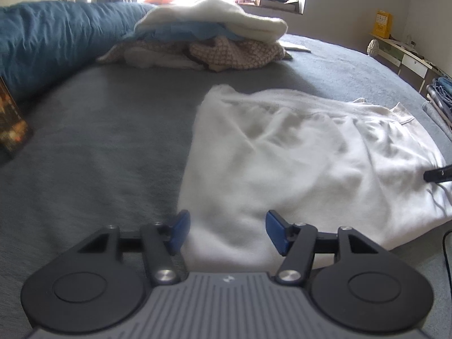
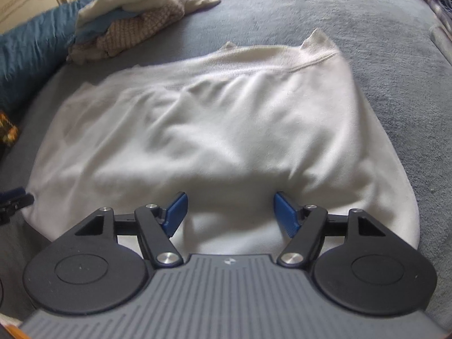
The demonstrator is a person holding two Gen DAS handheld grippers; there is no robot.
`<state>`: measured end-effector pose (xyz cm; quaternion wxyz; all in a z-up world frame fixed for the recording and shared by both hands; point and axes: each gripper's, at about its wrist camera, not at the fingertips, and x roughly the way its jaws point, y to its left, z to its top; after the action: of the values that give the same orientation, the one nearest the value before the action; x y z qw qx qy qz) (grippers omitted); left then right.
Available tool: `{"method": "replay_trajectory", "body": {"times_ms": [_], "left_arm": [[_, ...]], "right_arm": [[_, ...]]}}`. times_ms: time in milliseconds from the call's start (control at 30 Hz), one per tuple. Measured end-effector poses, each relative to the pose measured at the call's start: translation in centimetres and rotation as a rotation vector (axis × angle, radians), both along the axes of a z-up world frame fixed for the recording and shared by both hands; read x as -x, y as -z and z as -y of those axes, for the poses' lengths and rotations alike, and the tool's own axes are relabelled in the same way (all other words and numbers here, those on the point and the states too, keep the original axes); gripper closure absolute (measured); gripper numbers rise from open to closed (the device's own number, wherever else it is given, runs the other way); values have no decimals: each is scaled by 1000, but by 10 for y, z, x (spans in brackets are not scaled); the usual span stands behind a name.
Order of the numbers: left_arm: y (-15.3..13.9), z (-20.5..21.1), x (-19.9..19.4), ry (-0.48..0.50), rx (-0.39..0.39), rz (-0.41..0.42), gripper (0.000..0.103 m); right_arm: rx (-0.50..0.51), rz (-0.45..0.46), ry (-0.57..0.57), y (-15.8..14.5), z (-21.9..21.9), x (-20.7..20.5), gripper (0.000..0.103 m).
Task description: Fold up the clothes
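Garment: white sweatshirt (image 2: pixel 220 130) lying flat on the grey bedspread (image 1: pixel 93 147), folded over, ribbed hem at the far edge, soft wrinkles across the middle.
Left gripper (image 1: pixel 226 231): spread, nothing pinched, over the near left edge.
Right gripper (image 2: pixel 230 212): spread too, over the near edge, empty.
Room: bare bedspread left and right; clothes pile (image 1: pixel 206 42) well beyond.

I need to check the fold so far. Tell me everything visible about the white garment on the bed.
The white fleecy cotton-looking garment lies flat on the grey bed cover, folded into a rough rectangle with soft wrinkles. A ribbed band with a stitched seam runs along its far edge. Both open grippers, left and right, sit at its near edge; neither pinches it.
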<state>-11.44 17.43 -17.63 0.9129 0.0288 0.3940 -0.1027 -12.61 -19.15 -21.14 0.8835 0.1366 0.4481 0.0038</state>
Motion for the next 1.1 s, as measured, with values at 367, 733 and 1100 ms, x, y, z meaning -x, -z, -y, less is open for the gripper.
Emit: {"method": "replay_trajectory", "body": {"times_ms": [367,733,1100], "left_arm": [[-36,45,-4,89,16,120,28],[11,110,-39,196,49,78,52],[26,20,-69,-121,-59,75,60]], "right_arm": [[52,144,85,-24,13,13,46],[116,152,50,-10,2,8,83],[50,65,348,4,70,13,86]]}}
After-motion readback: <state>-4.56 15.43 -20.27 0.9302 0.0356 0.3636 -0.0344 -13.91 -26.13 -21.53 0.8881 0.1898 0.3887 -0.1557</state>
